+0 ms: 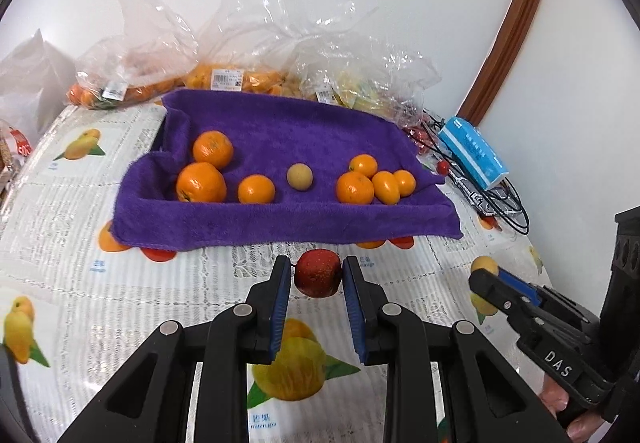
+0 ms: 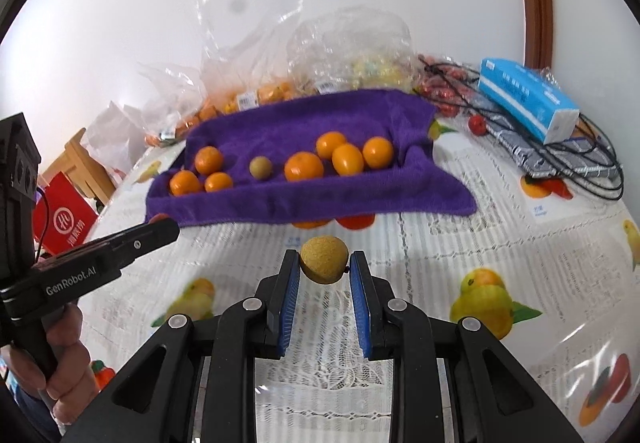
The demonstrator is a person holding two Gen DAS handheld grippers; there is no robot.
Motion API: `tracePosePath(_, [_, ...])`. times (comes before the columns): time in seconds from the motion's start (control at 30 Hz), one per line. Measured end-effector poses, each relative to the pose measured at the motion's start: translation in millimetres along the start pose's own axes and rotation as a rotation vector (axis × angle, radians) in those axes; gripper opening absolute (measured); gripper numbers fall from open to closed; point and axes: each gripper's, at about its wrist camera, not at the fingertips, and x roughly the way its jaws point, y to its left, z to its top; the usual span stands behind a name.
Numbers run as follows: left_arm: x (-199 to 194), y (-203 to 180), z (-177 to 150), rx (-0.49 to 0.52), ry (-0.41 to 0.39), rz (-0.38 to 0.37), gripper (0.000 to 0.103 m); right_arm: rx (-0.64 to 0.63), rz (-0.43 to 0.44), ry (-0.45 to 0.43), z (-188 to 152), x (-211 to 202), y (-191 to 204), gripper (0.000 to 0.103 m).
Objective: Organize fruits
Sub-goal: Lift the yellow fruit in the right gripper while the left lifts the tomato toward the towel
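Note:
My left gripper (image 1: 318, 273) is shut on a small dark red fruit (image 1: 319, 272), held above the tablecloth just in front of the purple towel (image 1: 288, 219). My right gripper (image 2: 324, 261) is shut on a round tan fruit (image 2: 323, 258), also lifted off the table before the purple towel (image 2: 312, 203). On the towel lie several oranges (image 1: 201, 183) and one tan fruit (image 1: 299, 176). In the left wrist view the right gripper (image 1: 486, 273) shows at the right with its tan fruit (image 1: 484, 266). The left gripper's finger (image 2: 160, 233) enters the right wrist view from the left.
Clear plastic bags of fruit (image 1: 224, 79) stand behind the towel against the white wall. A blue tissue pack (image 1: 472, 151), black cables (image 1: 504, 203) and small red fruits (image 2: 478, 124) lie at the right. A red bag (image 2: 64, 219) is beyond the table's left edge. A hand (image 2: 60, 359) grips the left handle.

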Motion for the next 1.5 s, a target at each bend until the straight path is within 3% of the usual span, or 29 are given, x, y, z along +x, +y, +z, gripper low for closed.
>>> tracePosePath(0.53, [-49,2,4,-0.023,-0.031,-0.001,0.025,-0.03,-0.041,-0.062,17,-55,24,0.026])
tracePosePath(1.03, [-75,21,20,-0.077,-0.074,0.017,0.025,-0.057,-0.024,-0.072,35,-61,44,0.026])
tracePosePath(1.5, [-85,13,41,-0.052,-0.113,0.01,0.025,-0.053,-0.014,-0.092,52,-61,45,0.026])
